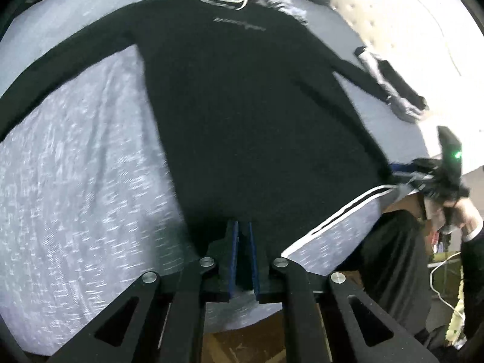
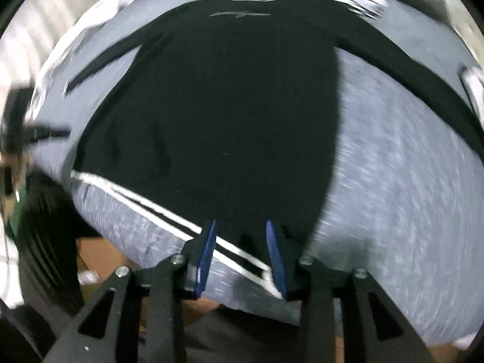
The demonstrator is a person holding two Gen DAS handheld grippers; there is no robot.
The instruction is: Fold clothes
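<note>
I count one black long-sleeved shirt (image 1: 257, 115) spread flat on a bed, filling the centre of both wrist views, collar toward the top of the frame and hem at the bottom by my claws. Its two sleeves run out diagonally, one to each side. There is one line of pale lettering across the chest (image 1: 239, 23), too blurred for me to read. The neckline has a light trim. The fabric looks matte and soft, with a few shallow creases low in the left of the right wrist view.

Under it lies one heathered grey bed cover (image 1: 75, 166) with a flecked, woven look, and one white-black-white striped band (image 1: 348, 208) crosses its near edge. In the upper right of the left wrist view sits one folded grey and black garment (image 1: 393, 87) beside the end of a sleeve.

My left claw (image 1: 243, 230) has its blue-padded fingers nearly together at the shirt's hem; dark cloth sits between the pads, so it appears pinched there. My right claw (image 2: 241, 228) stands partly open over the hem and the striped band, its two blue pads (image 2: 208, 248) apart, gripping nothing that I can see. That view is heavily smeared.
</note>
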